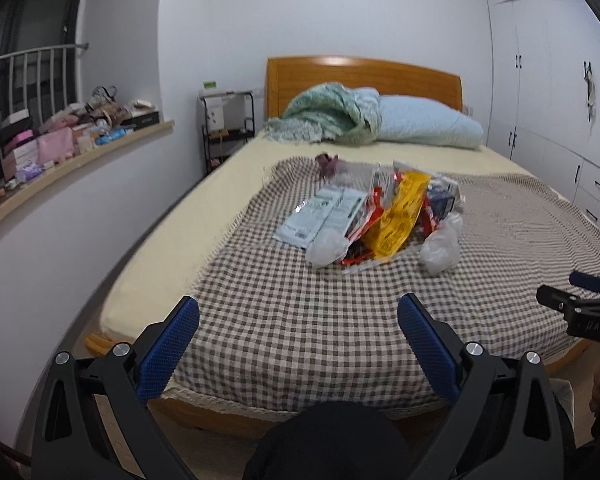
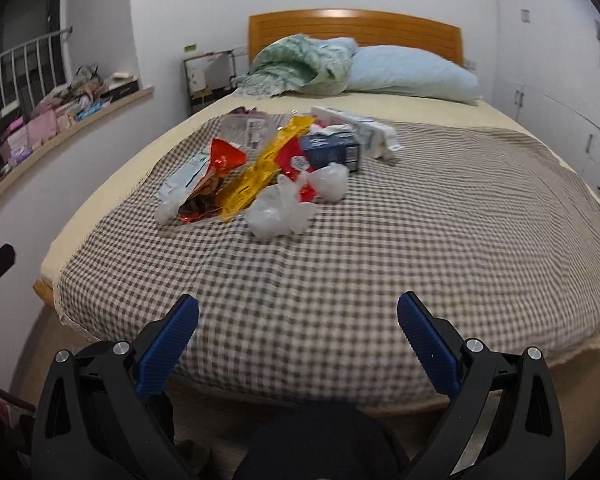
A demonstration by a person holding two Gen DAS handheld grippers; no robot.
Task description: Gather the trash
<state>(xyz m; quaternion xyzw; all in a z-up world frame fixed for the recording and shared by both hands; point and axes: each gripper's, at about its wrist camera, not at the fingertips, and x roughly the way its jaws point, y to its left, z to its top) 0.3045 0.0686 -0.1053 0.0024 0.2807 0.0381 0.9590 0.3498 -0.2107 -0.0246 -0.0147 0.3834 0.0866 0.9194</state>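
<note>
A pile of trash (image 1: 380, 216) lies on the checked blanket (image 1: 300, 320) in the middle of the bed; it also shows in the right wrist view (image 2: 268, 168). It holds a yellow wrapper (image 2: 264, 168), a red wrapper (image 2: 220, 164), a blue carton (image 2: 332, 152), pale packets (image 1: 320, 216) and crumpled white plastic bags (image 2: 280, 212). My left gripper (image 1: 298, 312) is open and empty, above the foot of the bed, short of the pile. My right gripper (image 2: 298, 312) is open and empty, likewise short of the pile; it also shows in the left wrist view (image 1: 580, 304).
A pillow (image 1: 428, 124) and a green throw (image 1: 324, 116) lie at the wooden headboard (image 1: 360, 76). A cluttered curved ledge (image 1: 60, 140) runs along the left wall, with a black shelf rack (image 1: 228, 128) beside the bed. White wardrobes (image 1: 548, 100) stand at the right.
</note>
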